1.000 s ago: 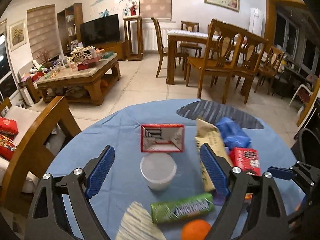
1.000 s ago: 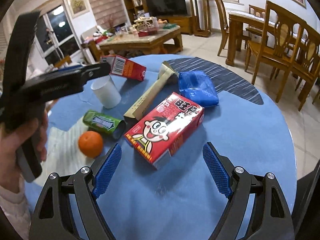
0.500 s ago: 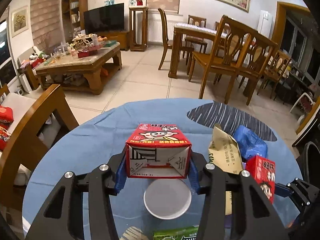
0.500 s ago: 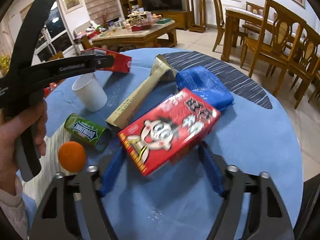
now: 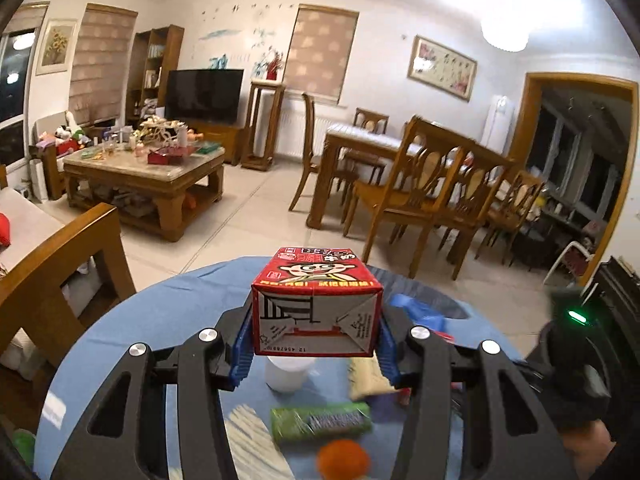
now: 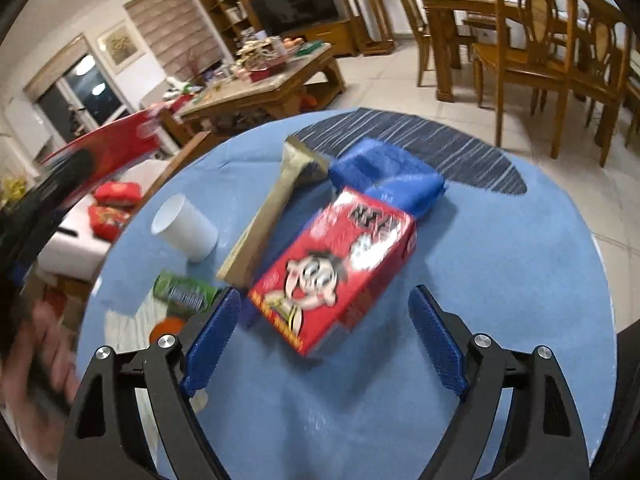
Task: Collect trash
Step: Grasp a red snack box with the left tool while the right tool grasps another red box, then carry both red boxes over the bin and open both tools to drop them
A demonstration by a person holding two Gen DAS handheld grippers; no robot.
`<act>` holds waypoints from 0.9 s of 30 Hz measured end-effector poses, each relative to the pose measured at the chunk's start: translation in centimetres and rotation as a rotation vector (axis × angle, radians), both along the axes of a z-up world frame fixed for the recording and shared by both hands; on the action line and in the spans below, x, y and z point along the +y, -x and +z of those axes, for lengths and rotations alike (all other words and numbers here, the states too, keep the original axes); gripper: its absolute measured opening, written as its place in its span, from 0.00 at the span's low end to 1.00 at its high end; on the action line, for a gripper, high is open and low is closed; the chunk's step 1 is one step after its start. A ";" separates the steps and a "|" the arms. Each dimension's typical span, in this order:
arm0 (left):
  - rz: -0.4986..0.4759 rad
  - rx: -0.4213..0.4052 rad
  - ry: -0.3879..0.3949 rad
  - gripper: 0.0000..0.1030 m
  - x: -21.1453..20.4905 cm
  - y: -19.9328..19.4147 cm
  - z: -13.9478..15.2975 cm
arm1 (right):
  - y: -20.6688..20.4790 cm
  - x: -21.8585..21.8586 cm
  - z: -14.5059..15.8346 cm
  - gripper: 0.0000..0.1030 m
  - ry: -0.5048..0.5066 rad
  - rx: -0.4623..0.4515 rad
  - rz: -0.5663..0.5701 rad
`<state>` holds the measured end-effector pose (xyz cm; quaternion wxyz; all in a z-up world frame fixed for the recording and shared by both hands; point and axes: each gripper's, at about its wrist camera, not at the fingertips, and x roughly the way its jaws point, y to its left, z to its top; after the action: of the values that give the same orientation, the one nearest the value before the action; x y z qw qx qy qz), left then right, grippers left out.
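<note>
the left gripper (image 5: 316, 344) has its jaws clamped on a red milk carton (image 5: 316, 304), lifted above the bench (image 5: 160, 320). the right gripper (image 6: 324, 340) jaws stand apart, a second red carton (image 6: 336, 268) lying between them.

Left tool (image 5: 316, 344) clamped, right tool (image 6: 324, 336) agape

Blurred orange (image 5: 343, 457), half hidden beside jaws.

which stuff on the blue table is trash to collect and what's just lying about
Trash: red carton in the left gripper; second red carton ahead of the right gripper; green wrapper; tan packet; paper cup.

Probably not: orange; blue pack.
</note>
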<state>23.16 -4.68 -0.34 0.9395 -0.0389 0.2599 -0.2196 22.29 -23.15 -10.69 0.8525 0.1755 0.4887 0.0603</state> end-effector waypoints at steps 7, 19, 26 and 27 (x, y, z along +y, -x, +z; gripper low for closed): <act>-0.020 -0.015 0.006 0.48 0.9 4.0 0.1 | -2.0 2.3 -0.3 0.66 0.116 0.026 0.007; -0.049 0.012 0.038 0.48 1.8 7.7 -1.0 | 3.4 1.4 0.3 0.52 0.129 0.002 0.113; -0.111 0.015 0.026 0.48 -0.7 10.5 -1.6 | 9.2 -0.4 2.4 0.51 0.022 -0.104 0.146; -0.120 0.013 0.023 0.48 -1.1 10.8 -1.7 | 10.2 -1.0 2.9 0.51 0.003 -0.125 0.152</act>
<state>12.36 -5.75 -2.02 0.9224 -0.0356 0.2654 -0.2782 12.13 -24.13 -7.80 0.8745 0.1326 0.4466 0.1351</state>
